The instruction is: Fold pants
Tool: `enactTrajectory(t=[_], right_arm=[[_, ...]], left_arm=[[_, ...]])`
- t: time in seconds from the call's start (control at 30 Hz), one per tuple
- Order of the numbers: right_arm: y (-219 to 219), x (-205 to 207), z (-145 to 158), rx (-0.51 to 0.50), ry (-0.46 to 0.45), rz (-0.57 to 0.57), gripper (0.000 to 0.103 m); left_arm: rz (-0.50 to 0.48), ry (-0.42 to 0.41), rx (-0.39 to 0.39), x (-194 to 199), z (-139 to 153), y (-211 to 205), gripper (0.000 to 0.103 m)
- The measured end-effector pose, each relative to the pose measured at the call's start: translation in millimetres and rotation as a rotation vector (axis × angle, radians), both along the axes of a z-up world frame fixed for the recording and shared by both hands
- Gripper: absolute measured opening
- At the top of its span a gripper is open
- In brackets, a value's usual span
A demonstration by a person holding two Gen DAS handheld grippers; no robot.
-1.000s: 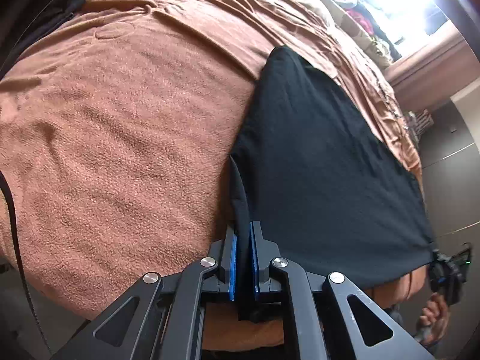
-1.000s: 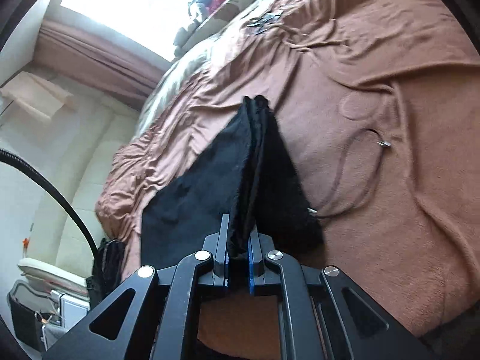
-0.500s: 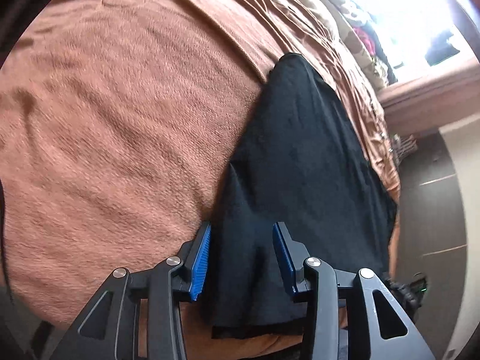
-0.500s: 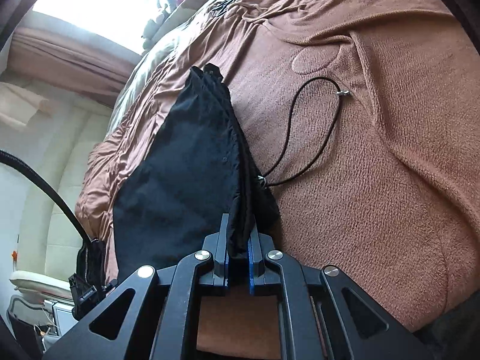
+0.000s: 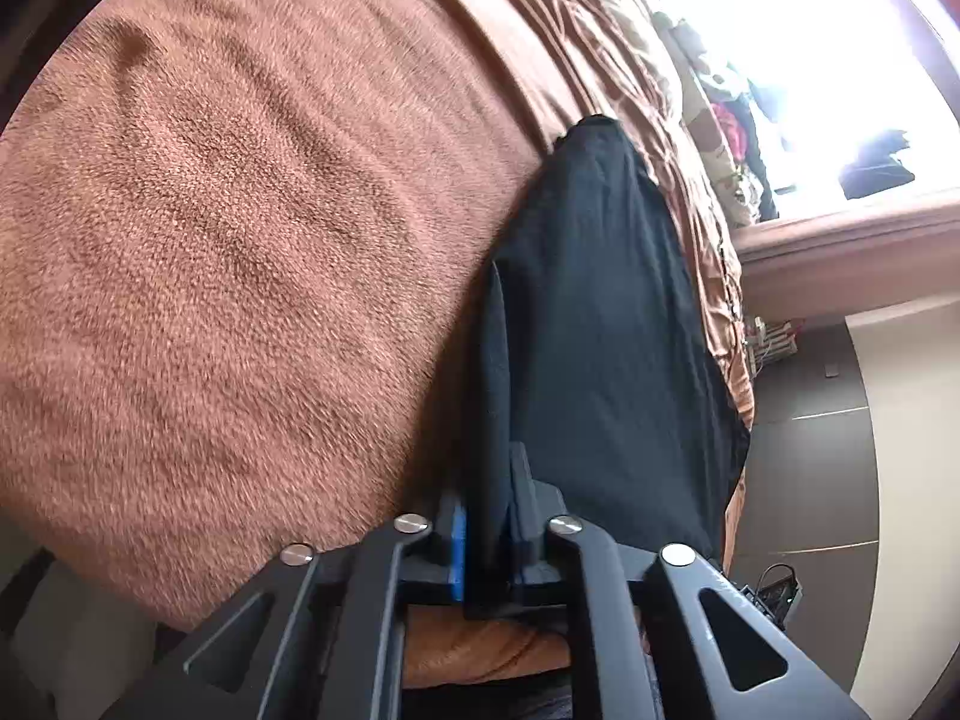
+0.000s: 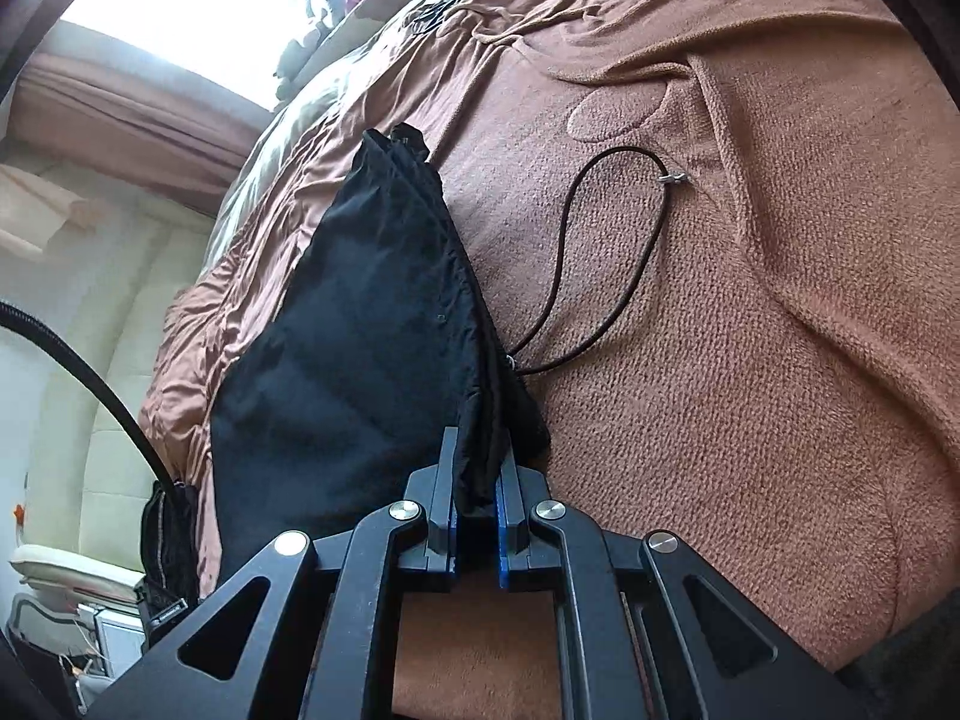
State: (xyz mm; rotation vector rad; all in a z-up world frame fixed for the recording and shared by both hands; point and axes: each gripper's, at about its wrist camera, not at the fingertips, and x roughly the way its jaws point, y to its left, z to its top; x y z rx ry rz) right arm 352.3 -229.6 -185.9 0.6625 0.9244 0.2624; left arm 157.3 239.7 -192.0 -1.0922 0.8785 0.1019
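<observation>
**Both jaws pinched on the pants at the near edge of the bed**

My left gripper (image 5: pixel 487 531) has just been closing its jaws, and now they are clamped on a fold of the black pants (image 5: pixel 606 324), cloth squeezed between the blue pads. My right gripper (image 6: pixel 477 516) has its jaws tight on a bunched edge of the same pants (image 6: pixel 360 324), the cloth standing up in a ridge from the grip.

The pants lie flat on the brown blanket (image 5: pixel 240 228), stretching away from me toward the bright window (image 5: pixel 810 48). In the left view, their left edge runs straight up from my jaws; wide bare blanket lies to the left of it. Their right edge comes close to the side of the bed, where the dark floor (image 5: pixel 804 480) shows.

In the right view, a thin black cord (image 6: pixel 600 252) loops on the blanket just beside the pants' right edge, one end running in at the cloth. Beyond it, open blanket, wrinkled further off.
</observation>
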Motion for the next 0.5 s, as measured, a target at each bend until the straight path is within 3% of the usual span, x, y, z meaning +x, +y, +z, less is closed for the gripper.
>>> enactTrajectory(t=[0.27,0.4,0.5], right_arm=[[11,3,30,-0.148,-0.014,0.012,0.018],[18,-7,56,-0.241,-0.078,-0.023,0.037],[29,-20,76,-0.274,-0.141,-0.017,0.038]], left_arm=[[0.006,-0.051,0.011,-17,7,-4,0.006],[0.002,-0.069,0.014,-12,13,-4,0.006],[-0.007,-0.087,0.013,-12,17,-4,0.006]])
